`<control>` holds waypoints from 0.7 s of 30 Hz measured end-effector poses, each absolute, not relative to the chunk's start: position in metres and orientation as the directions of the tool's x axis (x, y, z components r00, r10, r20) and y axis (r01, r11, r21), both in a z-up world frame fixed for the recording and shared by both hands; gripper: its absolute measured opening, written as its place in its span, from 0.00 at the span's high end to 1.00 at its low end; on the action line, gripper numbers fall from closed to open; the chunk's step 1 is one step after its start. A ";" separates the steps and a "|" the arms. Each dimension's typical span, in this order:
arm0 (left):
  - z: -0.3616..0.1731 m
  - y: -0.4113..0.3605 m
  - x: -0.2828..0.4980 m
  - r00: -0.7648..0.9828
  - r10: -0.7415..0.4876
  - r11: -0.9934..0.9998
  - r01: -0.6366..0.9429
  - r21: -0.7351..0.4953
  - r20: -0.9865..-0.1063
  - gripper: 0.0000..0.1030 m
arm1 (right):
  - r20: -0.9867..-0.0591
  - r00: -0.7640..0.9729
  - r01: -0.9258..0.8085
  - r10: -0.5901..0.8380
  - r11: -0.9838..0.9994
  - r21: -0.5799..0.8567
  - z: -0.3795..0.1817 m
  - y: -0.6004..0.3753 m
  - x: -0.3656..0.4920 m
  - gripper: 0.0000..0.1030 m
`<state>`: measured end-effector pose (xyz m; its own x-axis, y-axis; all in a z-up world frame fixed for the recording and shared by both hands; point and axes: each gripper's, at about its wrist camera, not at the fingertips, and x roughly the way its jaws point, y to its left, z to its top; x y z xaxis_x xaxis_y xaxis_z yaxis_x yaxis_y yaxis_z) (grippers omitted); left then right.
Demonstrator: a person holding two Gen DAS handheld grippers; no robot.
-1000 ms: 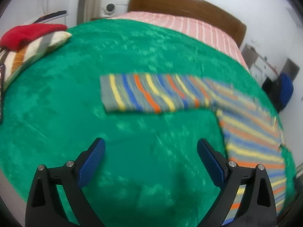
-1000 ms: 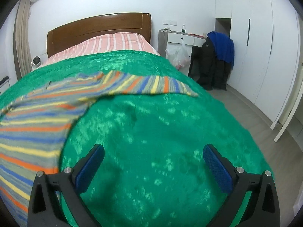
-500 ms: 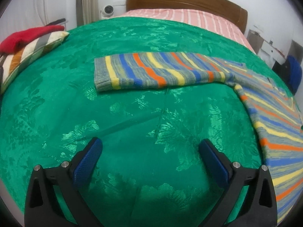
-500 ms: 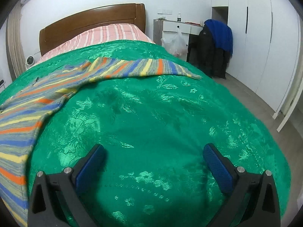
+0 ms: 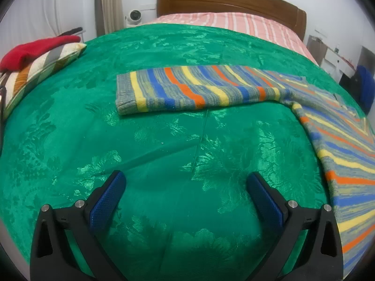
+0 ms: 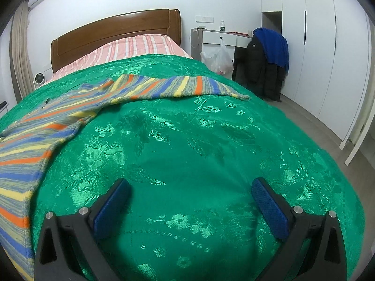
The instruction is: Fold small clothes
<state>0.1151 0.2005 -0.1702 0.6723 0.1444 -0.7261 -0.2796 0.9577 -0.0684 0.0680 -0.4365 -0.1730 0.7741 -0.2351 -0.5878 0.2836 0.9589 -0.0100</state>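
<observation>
A striped sweater (image 5: 323, 126) in grey, blue, yellow and orange lies flat on the green bedspread (image 5: 164, 164). Its one sleeve (image 5: 192, 89) stretches left across the bed in the left wrist view. In the right wrist view the sweater body (image 6: 35, 135) lies at the left and the other sleeve (image 6: 187, 86) stretches right. My left gripper (image 5: 185, 187) is open and empty over bare bedspread, short of the sleeve. My right gripper (image 6: 191, 194) is open and empty over the bedspread (image 6: 199, 152), right of the body.
A striped pillow (image 5: 39, 68) with a red garment (image 5: 35, 49) on it lies at the far left. The wooden headboard (image 5: 229, 2) is at the back. A desk (image 6: 220, 39), a chair with jackets (image 6: 269, 58) and wardrobes (image 6: 328, 46) stand right of the bed.
Both grippers have pulled back and levelled; the sweater sleeves now sit farther up in each view. Both stay open and empty. The sweater has not moved.
</observation>
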 end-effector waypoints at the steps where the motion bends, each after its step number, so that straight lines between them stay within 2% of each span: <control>1: -0.170 0.200 0.115 0.672 0.145 0.958 -0.280 -0.068 -0.726 0.00 | -0.588 0.774 0.283 -0.235 0.959 -0.010 -0.173 -0.436 0.068 0.00; 21: -0.169 0.201 0.114 0.672 0.150 0.958 -0.281 -0.063 -0.725 0.00 | -0.587 0.774 0.285 -0.240 0.958 -0.015 -0.172 -0.436 0.068 0.00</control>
